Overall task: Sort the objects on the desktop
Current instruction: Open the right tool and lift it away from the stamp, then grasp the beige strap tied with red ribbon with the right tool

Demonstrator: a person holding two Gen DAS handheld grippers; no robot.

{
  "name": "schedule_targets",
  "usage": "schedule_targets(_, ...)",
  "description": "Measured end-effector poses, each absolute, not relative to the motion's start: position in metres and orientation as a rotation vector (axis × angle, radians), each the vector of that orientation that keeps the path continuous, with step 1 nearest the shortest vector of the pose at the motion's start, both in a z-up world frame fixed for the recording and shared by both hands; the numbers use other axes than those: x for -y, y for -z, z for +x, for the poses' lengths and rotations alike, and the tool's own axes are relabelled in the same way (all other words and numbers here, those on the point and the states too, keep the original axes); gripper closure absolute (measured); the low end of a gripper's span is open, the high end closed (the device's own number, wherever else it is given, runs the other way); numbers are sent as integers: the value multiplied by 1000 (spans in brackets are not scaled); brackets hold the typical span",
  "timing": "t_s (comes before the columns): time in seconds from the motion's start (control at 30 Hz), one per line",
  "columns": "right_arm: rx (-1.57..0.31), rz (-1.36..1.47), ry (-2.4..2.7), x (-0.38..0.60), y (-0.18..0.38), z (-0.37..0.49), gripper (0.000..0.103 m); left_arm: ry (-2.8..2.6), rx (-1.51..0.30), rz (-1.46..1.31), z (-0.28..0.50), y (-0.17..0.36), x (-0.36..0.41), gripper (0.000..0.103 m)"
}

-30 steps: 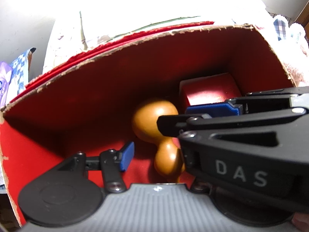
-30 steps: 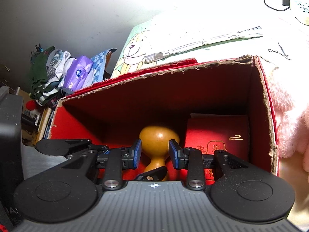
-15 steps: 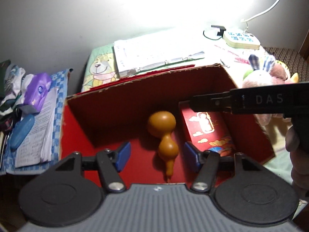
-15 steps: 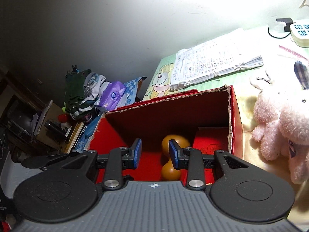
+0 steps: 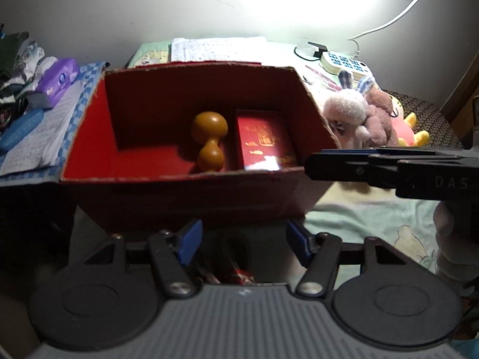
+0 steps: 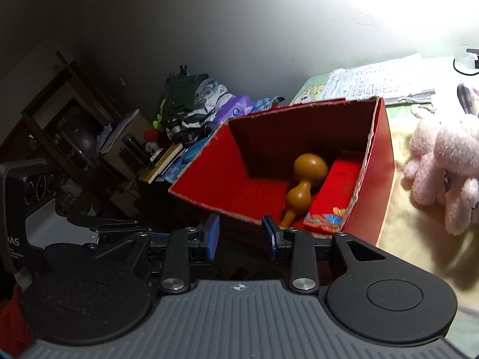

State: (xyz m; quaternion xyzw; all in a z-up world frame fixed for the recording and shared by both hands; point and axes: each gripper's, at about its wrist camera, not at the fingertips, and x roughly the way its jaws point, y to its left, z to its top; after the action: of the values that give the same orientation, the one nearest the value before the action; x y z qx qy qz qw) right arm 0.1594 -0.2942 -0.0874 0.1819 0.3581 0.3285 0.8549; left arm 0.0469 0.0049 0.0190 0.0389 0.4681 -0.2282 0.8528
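A red cardboard box (image 5: 194,200) stands open on the bed. Inside it a brown wooden gourd (image 5: 209,140) lies beside a red packet with gold print (image 5: 263,140). My left gripper (image 5: 244,240) hangs in front of the box's near wall, open, with nothing between its blue pads. My right gripper (image 5: 311,167) reaches in from the right at the box's front corner. In the right wrist view the box (image 6: 380,179), gourd (image 6: 305,179) and packet (image 6: 335,197) lie ahead, and the right gripper (image 6: 241,234) is open and holds nothing.
Plush toys (image 5: 359,116) lie right of the box, the pink plush (image 6: 443,155) close to its wall. A stack of papers (image 5: 218,49) and a power strip (image 5: 344,62) sit behind. A purple tissue pack (image 5: 57,77), blue case (image 5: 21,128) and clothes crowd the left.
Both grippers have drawn back out of the box and now sit before its near wall. The gourd and red packet stay inside where they lay.
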Motion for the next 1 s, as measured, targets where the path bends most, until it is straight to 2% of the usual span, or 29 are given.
schedule_targets(0.5, -1013, 419, -692, 277, 153, 131, 67, 516, -1122, 9, -17, 48, 11, 37)
schedule_targets(0.6, -1047, 460, -687, 277, 160, 133, 67, 507, -1104, 1, -16, 49, 12, 31)
schedule_targets(0.83, -1116, 586, -697, 274, 176, 145, 66, 487, -1092, -21, -10, 48, 3, 31)
schedule_targets(1.0, -1167, 645, -711, 266, 183, 153, 61, 457, -1130, -48, -4, 59, -4, 31)
